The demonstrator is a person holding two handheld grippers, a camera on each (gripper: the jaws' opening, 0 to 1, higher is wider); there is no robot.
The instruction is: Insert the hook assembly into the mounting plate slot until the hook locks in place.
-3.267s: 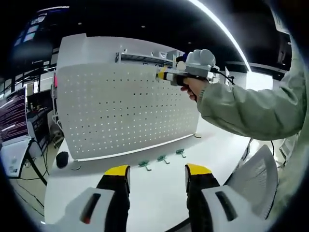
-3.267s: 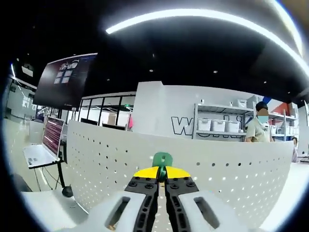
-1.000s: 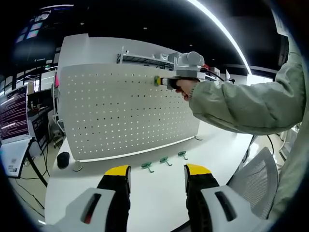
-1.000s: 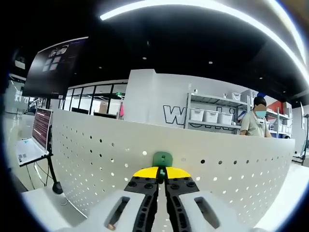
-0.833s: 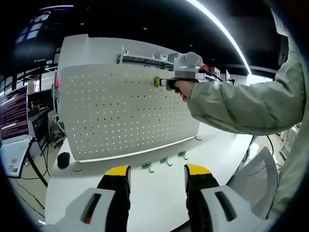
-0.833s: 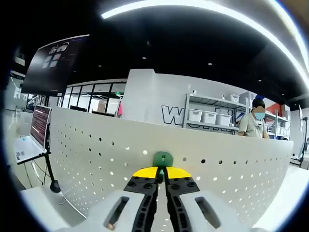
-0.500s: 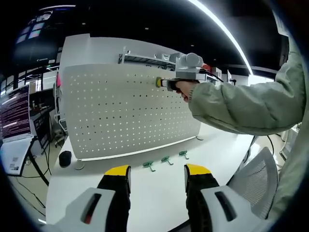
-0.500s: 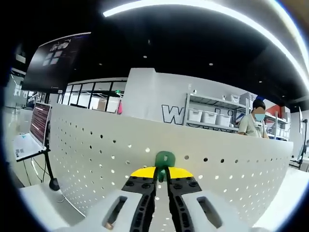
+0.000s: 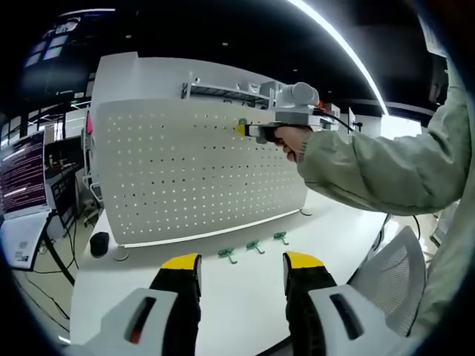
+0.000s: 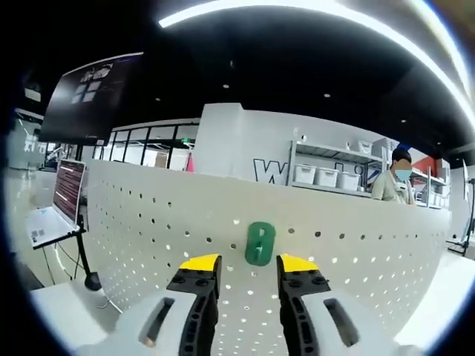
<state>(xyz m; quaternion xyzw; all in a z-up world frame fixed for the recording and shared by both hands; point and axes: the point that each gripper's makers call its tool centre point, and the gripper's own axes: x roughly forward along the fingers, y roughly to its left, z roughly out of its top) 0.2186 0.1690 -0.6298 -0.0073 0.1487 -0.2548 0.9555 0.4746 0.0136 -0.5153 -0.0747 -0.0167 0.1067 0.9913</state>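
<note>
A white pegboard mounting plate stands upright on the white table. In the right gripper view a green hook hangs on the pegboard, just beyond my right gripper, which is open with its yellow-tipped jaws apart and not touching it. In the left gripper view a person's hand holds the right gripper near the board's upper edge. Three green hooks lie on the table in front of the board. My left gripper is open above the table's near part, with nothing in it.
A laptop stands off the table's left side, and a black round object sits at the board's left foot. A grey mesh chair is at the right. Shelves and a person are behind the board.
My right gripper has opened and let go of the green hook, which now stays on the pegboard. The left gripper has not moved.
</note>
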